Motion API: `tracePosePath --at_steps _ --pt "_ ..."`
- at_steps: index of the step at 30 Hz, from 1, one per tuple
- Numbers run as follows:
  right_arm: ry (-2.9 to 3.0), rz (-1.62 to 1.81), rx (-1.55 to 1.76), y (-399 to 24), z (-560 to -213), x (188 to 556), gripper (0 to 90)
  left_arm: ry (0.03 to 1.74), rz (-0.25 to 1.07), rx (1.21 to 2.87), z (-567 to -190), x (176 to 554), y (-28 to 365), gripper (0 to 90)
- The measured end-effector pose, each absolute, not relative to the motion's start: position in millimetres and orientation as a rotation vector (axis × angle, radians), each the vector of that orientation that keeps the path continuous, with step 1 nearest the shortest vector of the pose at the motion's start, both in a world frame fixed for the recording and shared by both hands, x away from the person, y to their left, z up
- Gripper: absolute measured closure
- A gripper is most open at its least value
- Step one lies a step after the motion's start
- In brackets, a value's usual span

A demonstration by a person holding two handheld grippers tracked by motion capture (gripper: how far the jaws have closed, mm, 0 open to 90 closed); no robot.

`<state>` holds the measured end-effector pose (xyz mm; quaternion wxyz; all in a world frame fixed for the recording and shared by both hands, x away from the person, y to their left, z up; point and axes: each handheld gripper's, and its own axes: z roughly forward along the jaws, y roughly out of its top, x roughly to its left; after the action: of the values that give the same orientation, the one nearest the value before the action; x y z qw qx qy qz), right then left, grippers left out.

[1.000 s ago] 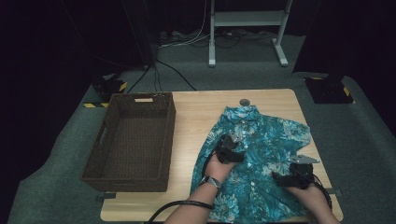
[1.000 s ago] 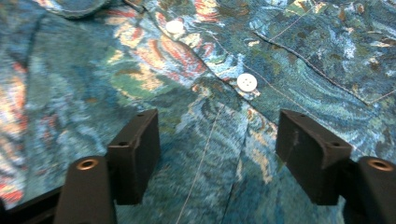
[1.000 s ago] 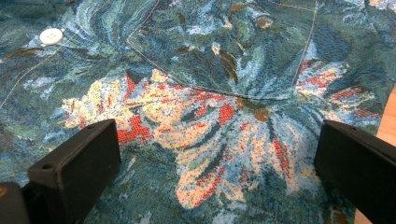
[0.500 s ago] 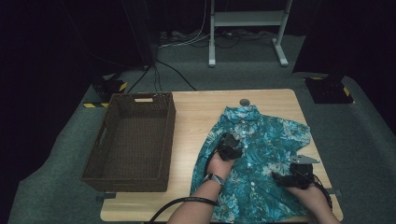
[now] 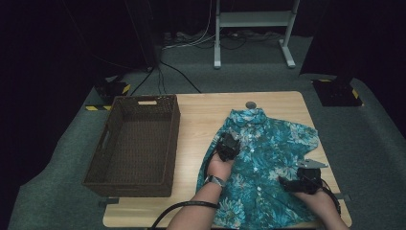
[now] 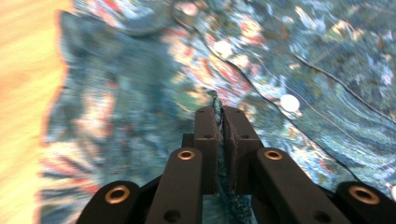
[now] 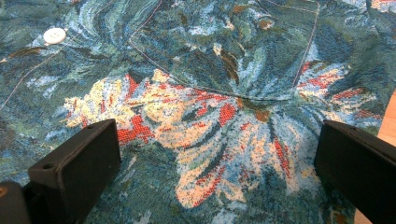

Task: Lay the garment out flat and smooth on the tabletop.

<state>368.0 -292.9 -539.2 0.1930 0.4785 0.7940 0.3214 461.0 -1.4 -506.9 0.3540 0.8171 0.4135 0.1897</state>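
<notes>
Left hand-held gripper newly pinching shirt

The teal floral-print button-up shirt runs past the bottom edge in the high view, its hem cut off. The person's forearms enter cropped there. The left gripper view blurs toward the pale wooden table.

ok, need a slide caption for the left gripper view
Left gripper pinching a fold of the teal floral shirt, jaws shut on the fabric.

black gripper jaws, brass-ringed screw holes
</notes>
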Motion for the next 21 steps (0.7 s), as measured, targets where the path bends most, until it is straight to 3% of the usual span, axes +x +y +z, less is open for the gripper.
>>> tracePosePath --at_steps 21 --pt "2.219 0.901 1.349 -292 -539 367 0.4 1.192 0.630 1.954 -446 455 73 82.4"
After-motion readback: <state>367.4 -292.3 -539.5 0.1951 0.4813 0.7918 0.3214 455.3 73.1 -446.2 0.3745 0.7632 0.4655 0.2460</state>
